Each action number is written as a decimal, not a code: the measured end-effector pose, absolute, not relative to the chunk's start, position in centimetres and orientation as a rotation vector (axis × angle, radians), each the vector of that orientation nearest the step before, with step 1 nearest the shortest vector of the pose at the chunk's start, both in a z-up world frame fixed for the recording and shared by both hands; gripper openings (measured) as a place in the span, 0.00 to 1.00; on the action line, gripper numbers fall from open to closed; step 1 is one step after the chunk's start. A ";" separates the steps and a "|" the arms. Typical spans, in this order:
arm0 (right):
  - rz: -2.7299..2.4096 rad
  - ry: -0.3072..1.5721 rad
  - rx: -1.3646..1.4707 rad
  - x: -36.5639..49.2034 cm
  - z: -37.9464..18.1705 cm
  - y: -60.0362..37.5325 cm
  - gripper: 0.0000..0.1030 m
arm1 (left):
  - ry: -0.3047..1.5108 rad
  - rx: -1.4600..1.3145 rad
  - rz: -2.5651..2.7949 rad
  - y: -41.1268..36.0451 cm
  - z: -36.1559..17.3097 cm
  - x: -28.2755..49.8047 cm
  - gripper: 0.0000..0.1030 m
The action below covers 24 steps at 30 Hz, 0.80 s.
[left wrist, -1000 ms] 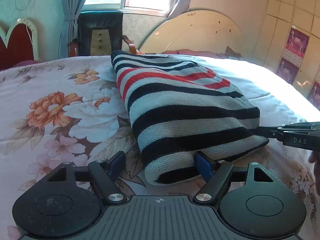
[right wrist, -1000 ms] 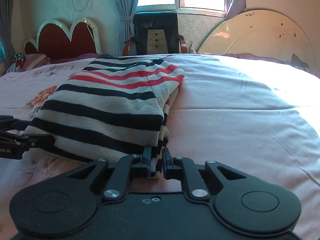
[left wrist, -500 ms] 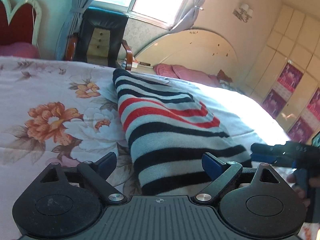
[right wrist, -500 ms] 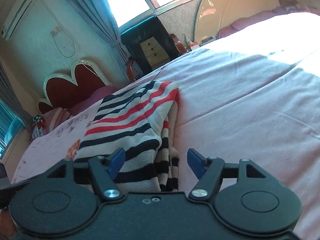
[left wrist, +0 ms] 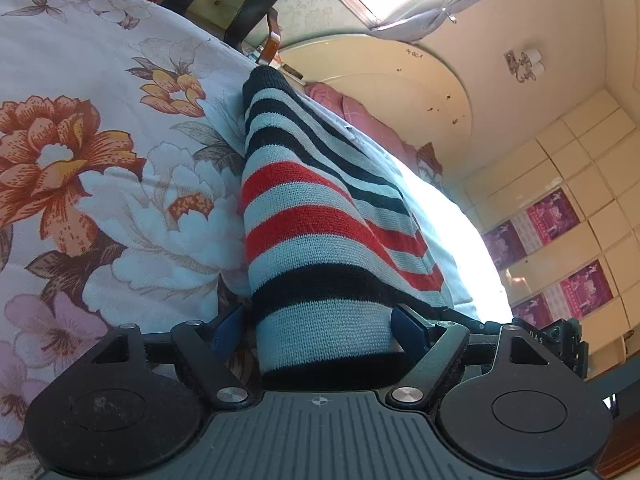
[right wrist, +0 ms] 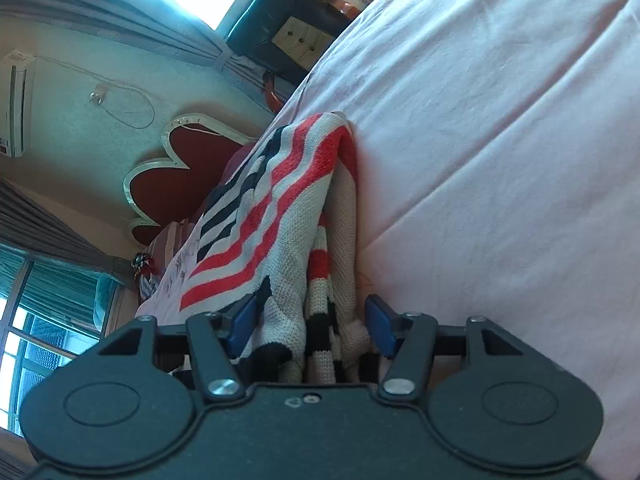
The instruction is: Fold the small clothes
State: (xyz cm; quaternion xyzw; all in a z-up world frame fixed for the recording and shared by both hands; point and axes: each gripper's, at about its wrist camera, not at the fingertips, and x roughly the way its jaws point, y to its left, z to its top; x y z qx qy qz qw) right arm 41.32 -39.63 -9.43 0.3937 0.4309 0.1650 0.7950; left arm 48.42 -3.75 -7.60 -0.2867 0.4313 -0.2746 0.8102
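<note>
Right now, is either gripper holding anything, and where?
Both jaws have just been closing around the near end of the striped sweater: left gripper at its folded edge, right gripper at its layered edge. A firm pinch cannot be told.

Black, grey and red striped knit sweater (left wrist: 320,240) on pink, orange-flowered bedsheet (left wrist: 100,180); blue-padded black tongs (left wrist: 320,330)

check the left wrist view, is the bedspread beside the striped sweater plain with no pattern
No, the bedspread left of the striped sweater is printed with large orange, white and pink flowers.
</note>
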 end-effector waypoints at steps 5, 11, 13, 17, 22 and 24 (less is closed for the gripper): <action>0.410 0.942 0.839 43.5 -9.5 -38.9 0.56 | 0.922 -0.615 -0.602 -4.6 -7.9 50.4 0.76; 0.438 0.947 0.833 43.9 -9.4 -39.8 0.47 | 0.931 -0.596 -0.632 -4.9 -7.8 51.9 0.76; 0.458 0.950 0.830 44.0 -9.6 -39.9 0.47 | 0.930 -0.590 -0.640 -5.1 -7.9 52.3 0.76; 0.457 0.946 0.782 45.0 -9.5 -39.0 0.43 | 0.926 -0.570 -0.629 -6.4 -7.6 52.9 0.76; 0.412 0.919 0.596 44.5 -8.0 -36.4 0.37 | 0.908 -0.497 -0.610 -7.8 -7.1 52.7 0.60; 0.404 0.907 0.587 44.1 -7.7 -36.2 0.35 | 0.893 -0.472 -0.610 -7.9 -6.8 52.5 0.57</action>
